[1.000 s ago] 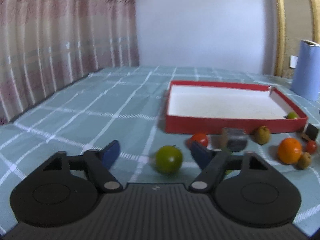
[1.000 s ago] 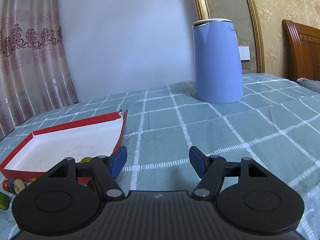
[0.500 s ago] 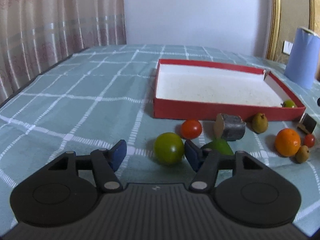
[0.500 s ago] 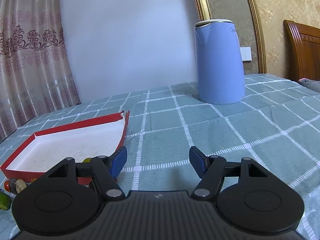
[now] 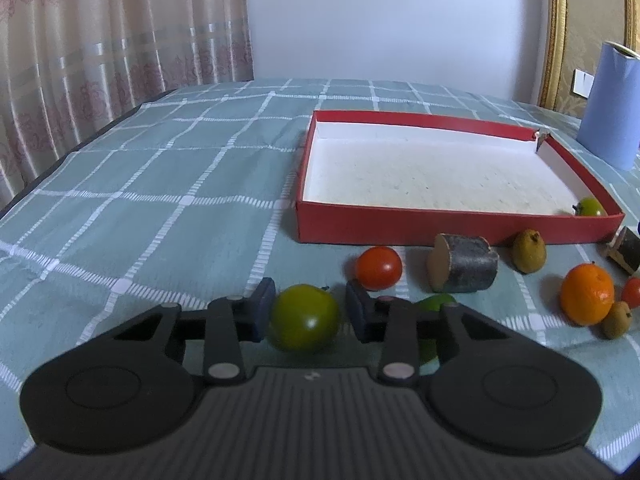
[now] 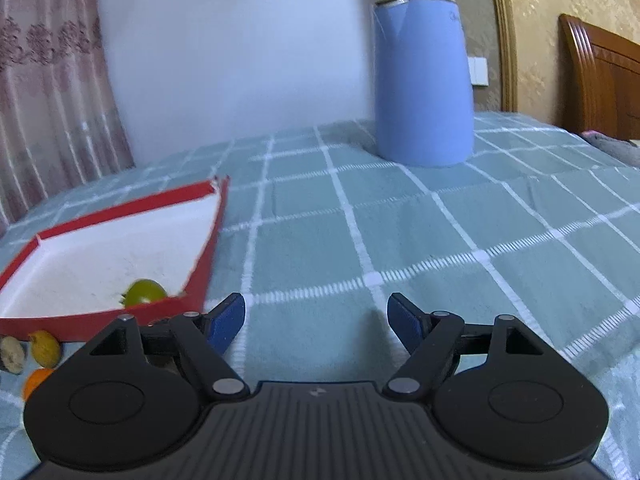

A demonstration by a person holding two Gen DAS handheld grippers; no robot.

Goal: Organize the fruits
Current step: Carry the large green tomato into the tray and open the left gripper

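Observation:
My left gripper (image 5: 308, 310) has its jaws narrowed around a green tomato (image 5: 304, 317) on the cloth; the left pad touches it, a thin gap shows at the right pad. A red tomato (image 5: 378, 268), a lime (image 5: 434, 304), a small pear (image 5: 529, 251) and an orange (image 5: 587, 294) lie in front of the red tray (image 5: 440, 224). A small green tomato (image 5: 591, 207) sits in the tray's near right corner and also shows in the right wrist view (image 6: 144, 292). My right gripper (image 6: 316, 322) is open and empty over bare cloth right of the tray (image 6: 208, 256).
A cut log piece (image 5: 462, 264) lies among the fruit, another (image 5: 624, 248) at the right edge with a small red fruit (image 5: 632, 292) and a brown fruit (image 5: 617, 319). A blue kettle (image 6: 422, 80) stands behind. Curtain at left, wooden headboard (image 6: 600, 80) far right.
My left gripper moved forward onto the green tomato and its jaws closed in around it. My right gripper drifted slightly, still open.

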